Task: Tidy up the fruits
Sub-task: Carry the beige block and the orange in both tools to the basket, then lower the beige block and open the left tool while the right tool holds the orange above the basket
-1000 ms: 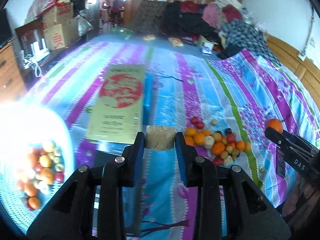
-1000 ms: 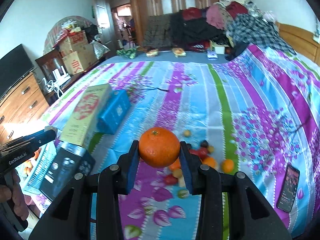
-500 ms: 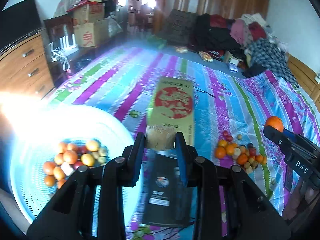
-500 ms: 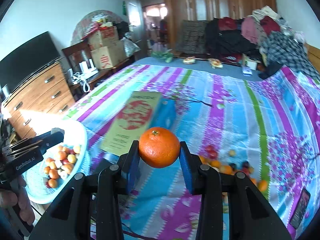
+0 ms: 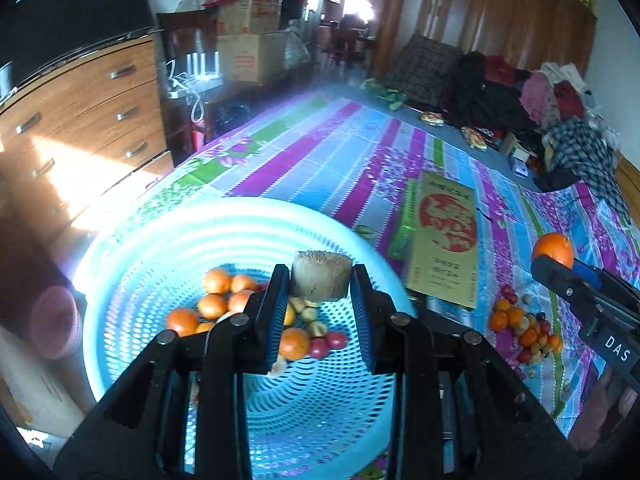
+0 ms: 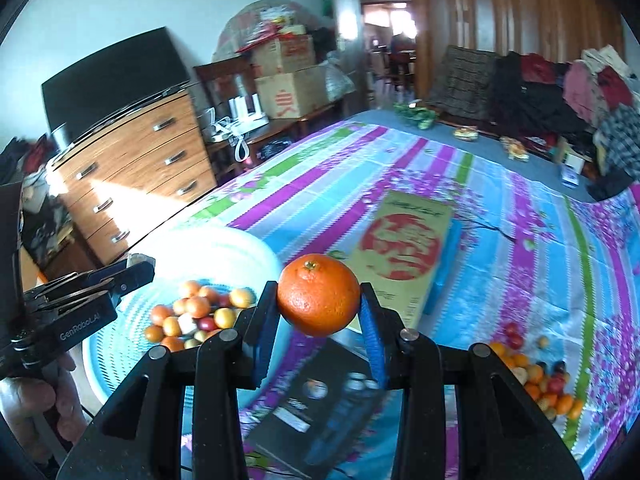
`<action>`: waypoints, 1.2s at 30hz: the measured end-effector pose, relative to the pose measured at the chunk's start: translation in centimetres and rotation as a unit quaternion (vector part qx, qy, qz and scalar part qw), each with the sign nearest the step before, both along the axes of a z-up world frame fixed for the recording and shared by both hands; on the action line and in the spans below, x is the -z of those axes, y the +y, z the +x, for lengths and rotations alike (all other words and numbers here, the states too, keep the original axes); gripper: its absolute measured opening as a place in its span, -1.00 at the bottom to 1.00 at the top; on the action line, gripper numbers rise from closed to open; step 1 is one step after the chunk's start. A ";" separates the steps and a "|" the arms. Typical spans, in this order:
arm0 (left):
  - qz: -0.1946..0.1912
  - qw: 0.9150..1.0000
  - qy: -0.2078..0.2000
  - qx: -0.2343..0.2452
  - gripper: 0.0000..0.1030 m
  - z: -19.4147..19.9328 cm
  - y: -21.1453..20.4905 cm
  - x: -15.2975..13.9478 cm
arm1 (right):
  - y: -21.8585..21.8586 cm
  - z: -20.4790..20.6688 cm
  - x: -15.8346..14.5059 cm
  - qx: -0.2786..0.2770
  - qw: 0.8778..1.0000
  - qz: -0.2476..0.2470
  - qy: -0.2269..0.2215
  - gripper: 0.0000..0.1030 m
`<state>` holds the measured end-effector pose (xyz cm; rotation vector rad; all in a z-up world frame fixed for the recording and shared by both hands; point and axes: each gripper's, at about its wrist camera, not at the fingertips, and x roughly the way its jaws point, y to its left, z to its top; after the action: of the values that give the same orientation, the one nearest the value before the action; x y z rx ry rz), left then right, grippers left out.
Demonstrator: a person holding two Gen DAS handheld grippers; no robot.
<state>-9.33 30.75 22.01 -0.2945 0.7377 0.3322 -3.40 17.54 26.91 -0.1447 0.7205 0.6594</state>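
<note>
Our left gripper [image 5: 320, 280] clamps a brown chunk [image 5: 321, 276] over the basket [image 5: 160, 240], while our right gripper [image 6: 318, 300], at its 3 o'clock, pinches an orange [image 6: 318, 294].

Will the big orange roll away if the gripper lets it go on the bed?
Probably: the orange looks round and smooth, so it would likely roll. The right gripper pinches it at two small spots, so it might also slip.

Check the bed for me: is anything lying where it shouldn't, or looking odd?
Yes. A pile of small orange and red fruits lies loose on the striped bedsheet, outside the light blue perforated plastic basket. The piece in the left tool is a tan, cut, fibrous chunk, unlike the round fruits.
</note>
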 end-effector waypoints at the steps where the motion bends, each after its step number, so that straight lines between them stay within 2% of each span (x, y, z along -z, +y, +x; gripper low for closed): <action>1: -0.002 1.000 0.002 -0.005 -0.38 -0.3 0.6 0.2 | 0.8 -0.2 0.2 -0.006 1.000 -0.001 0.003 -0.18; 12: -0.017 0.998 0.049 -0.027 -0.38 -1.4 4.4 3.4 | 7.2 -1.0 3.5 -0.061 0.996 -0.027 0.059 -0.18; 21: -0.027 0.997 0.072 -0.021 -0.39 -1.6 5.6 4.7 | 9.0 -0.9 6.1 -0.079 0.991 -0.047 0.099 -0.18; 36: -0.033 0.996 0.076 -0.019 -0.38 -1.7 6.6 5.0 | 10.1 -1.1 7.0 -0.082 0.988 -0.059 0.114 -0.18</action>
<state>-11.05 37.31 17.04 -0.3491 0.8950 0.3692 -4.51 27.62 19.95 -0.2418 0.9754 0.7998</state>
